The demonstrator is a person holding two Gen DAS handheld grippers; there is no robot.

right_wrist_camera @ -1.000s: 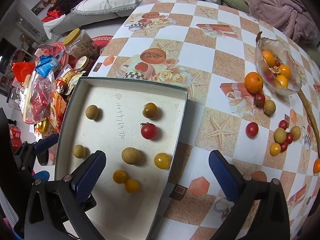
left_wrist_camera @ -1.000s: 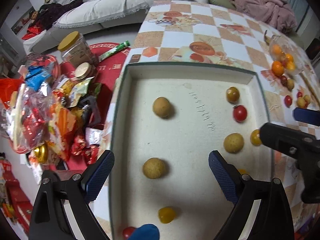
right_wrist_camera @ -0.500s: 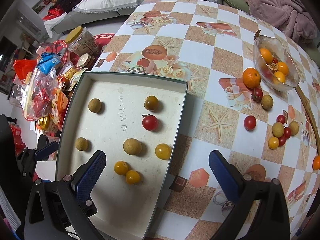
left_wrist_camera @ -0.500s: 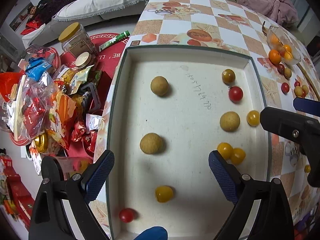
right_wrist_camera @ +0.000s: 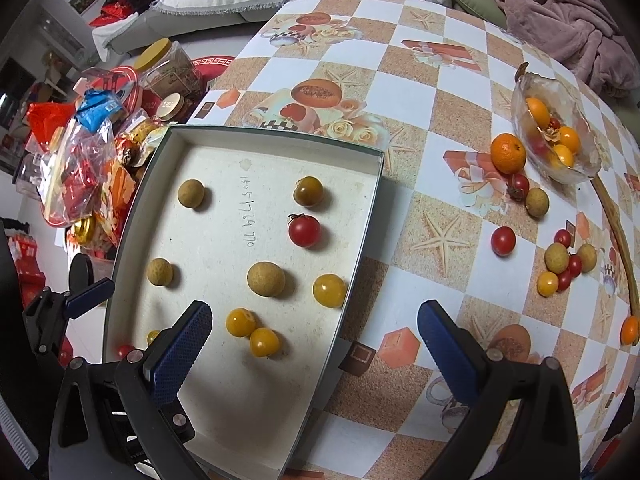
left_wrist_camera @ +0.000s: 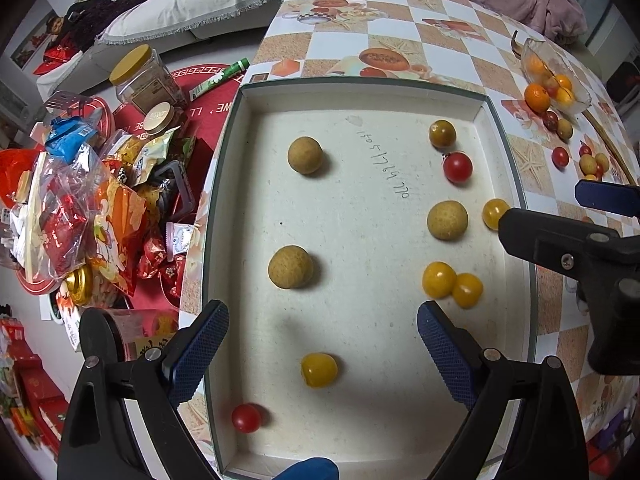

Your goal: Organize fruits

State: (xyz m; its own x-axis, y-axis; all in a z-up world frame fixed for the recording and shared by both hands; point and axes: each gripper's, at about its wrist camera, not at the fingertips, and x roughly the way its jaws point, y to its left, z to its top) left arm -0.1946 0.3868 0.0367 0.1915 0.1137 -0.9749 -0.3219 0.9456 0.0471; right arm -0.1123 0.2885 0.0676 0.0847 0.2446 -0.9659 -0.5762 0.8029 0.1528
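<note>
A shallow white box lid [left_wrist_camera: 360,92] [right_wrist_camera: 224,420] lies on the table and holds several small fruits: brown longans [left_wrist_camera: 291,267], yellow cherry tomatoes [left_wrist_camera: 319,369] and red cherry tomatoes [left_wrist_camera: 457,167]. My left gripper [left_wrist_camera: 322,352] hovers open over the lid's near half, with nothing between its fingers. The right gripper [right_wrist_camera: 314,348] is open above the lid's right wall, empty too. More loose fruit [right_wrist_camera: 560,268] and an orange [right_wrist_camera: 508,153] lie on the tablecloth to the right, beside a glass bowl [right_wrist_camera: 576,168] of oranges.
Snack bags and wrapped sweets [left_wrist_camera: 80,216] crowd a red stool left of the table, with a yellow-lidded jar [left_wrist_camera: 140,80]. A sofa and a pink blanket [right_wrist_camera: 560,12] lie beyond the table. The checkered tablecloth [right_wrist_camera: 420,92] shows bare between lid and bowl.
Both grippers have pulled back and risen, so more of the lid shows. A red tomato and a yellow one near the lid's front edge have come fully into the left view.
</note>
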